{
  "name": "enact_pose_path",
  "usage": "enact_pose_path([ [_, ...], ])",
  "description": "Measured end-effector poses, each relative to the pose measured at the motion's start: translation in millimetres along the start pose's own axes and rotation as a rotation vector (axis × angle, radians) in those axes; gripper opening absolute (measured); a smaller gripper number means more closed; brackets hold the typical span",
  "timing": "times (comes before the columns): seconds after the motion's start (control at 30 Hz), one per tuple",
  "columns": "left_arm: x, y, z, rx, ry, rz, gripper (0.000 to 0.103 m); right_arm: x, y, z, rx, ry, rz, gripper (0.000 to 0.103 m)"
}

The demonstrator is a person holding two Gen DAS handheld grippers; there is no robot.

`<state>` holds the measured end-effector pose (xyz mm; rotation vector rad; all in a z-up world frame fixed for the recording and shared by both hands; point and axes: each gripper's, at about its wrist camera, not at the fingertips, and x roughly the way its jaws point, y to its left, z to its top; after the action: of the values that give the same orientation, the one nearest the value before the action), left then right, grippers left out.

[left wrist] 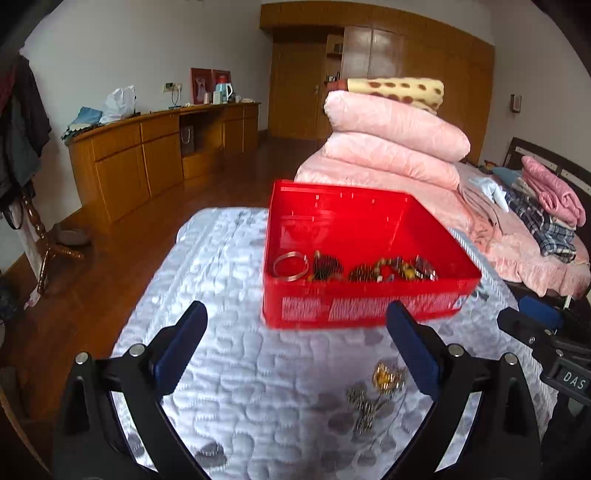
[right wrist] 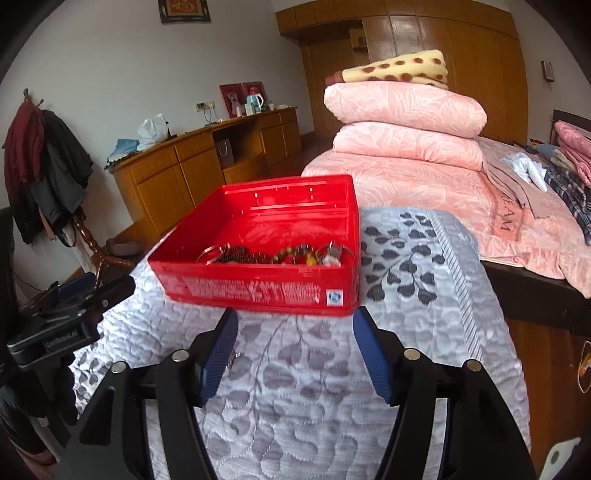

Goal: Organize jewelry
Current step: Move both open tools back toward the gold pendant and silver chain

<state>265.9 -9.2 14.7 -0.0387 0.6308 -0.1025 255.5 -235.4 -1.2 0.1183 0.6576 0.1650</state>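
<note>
Both the left gripper (left wrist: 295, 347) and right gripper (right wrist: 293, 354) stand spread, empty, before the red box (left wrist: 364, 306); only the left view shows loose jewelry (left wrist: 373, 395) on the quilt (left wrist: 229, 266).

White walls (left wrist: 110, 55) and a polished wood floor (left wrist: 110, 266) enclose a bedroom. A long curved wooden sideboard (left wrist: 147, 147) stands against the far wall; on it are a white plastic bag (left wrist: 119, 103), a pale blue kettle (left wrist: 223, 90) and two red framed pictures (left wrist: 201, 84). Tall wooden wardrobes (right wrist: 443, 55) fill the far corner. A coat stand (right wrist: 44, 166) hung with dark clothes is on the left. A bed (right wrist: 424, 192) with a pink cover carries stacked pink quilts (right wrist: 402, 122), a spotted yellow blanket (right wrist: 399, 70) on top, and folded clothes (left wrist: 546, 206) near the headboard. A framed picture (right wrist: 184, 10) hangs high on the wall. Light is soft and even.
</note>
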Motion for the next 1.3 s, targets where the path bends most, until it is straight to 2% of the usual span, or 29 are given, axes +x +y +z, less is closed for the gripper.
enact_pose_path([
  [0.23, 1.1, 8.4, -32.9, 0.000, 0.069, 0.010, 0.095, 9.9, 6.5, -24.4, -0.007, 0.068, 0.009, 0.064],
  [0.47, 3.3, 25.8, -45.0, -0.021, 0.104, 0.066, 0.095, 23.0, 31.2, -26.4, -0.045, 0.111, 0.050, 0.064],
  [0.7, 4.5, 52.0, -43.3, -0.048, 0.116, 0.107, 0.095, 45.8, 63.2, -23.5, -0.102, 0.155, 0.069, 0.044],
  [0.87, 5.8, 63.8, -43.2, -0.052, 0.119, 0.108, 0.095, 62.5, 77.8, -22.2, -0.130, 0.183, 0.064, 0.036],
  [1.03, 11.0, 71.5, -39.7, -0.051, 0.123, 0.120, 0.094, 75.9, 84.1, -24.5, -0.150, 0.217, 0.048, 0.035],
  [1.3, 17.2, 78.2, -38.7, -0.077, 0.125, 0.091, 0.094, 86.1, 85.6, -28.6, -0.179, 0.244, 0.009, 0.034],
])
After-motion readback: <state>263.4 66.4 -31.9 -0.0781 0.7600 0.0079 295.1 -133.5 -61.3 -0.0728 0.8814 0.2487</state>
